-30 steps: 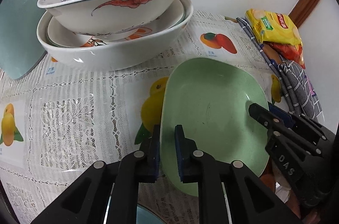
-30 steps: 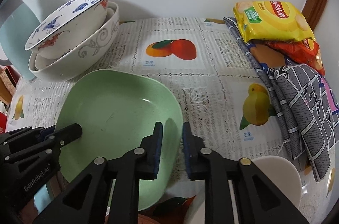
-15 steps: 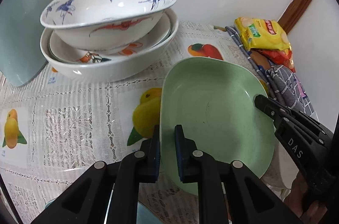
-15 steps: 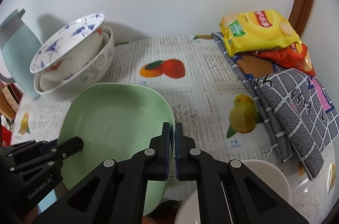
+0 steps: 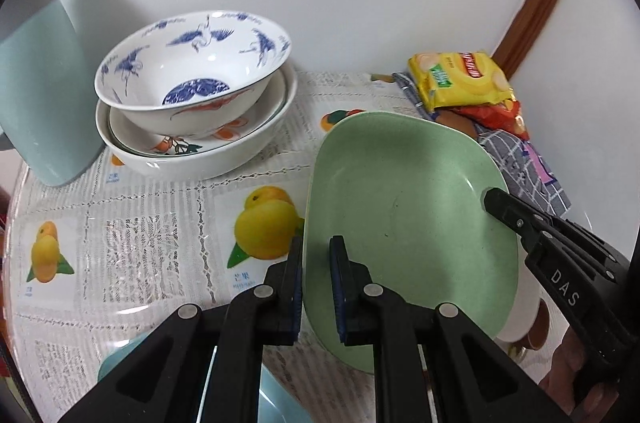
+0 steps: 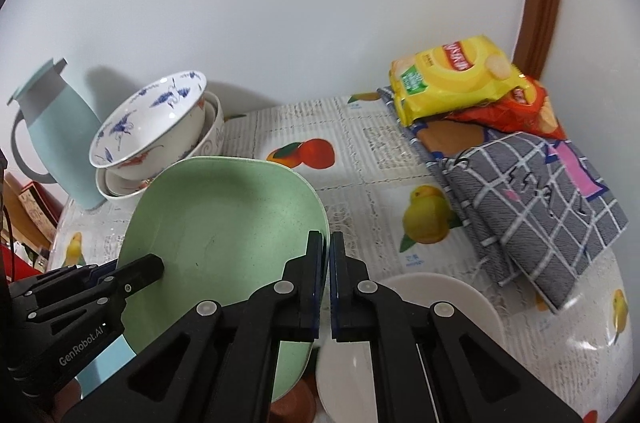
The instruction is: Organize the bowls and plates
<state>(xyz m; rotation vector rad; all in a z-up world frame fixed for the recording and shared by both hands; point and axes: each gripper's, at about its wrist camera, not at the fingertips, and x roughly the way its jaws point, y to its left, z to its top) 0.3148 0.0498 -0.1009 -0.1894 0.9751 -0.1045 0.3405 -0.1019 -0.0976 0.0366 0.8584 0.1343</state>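
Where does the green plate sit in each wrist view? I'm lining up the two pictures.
Left wrist view: green plate lies right of centre, its left rim in the left claw.
Right wrist view: green plate lies lower left, its right rim in the right claw.
Shared landmark: the yellow snack bag.

Your left wrist camera looks steeply down along its fingers, close over the green plate (image 5: pixel 408 215), with stacked bowls (image 5: pixel 196 95) upper left. Your right wrist camera faces the same plate from its opposite rim, equally near. Both share plate, bowls, snack bags (image 6: pixel 452 79).
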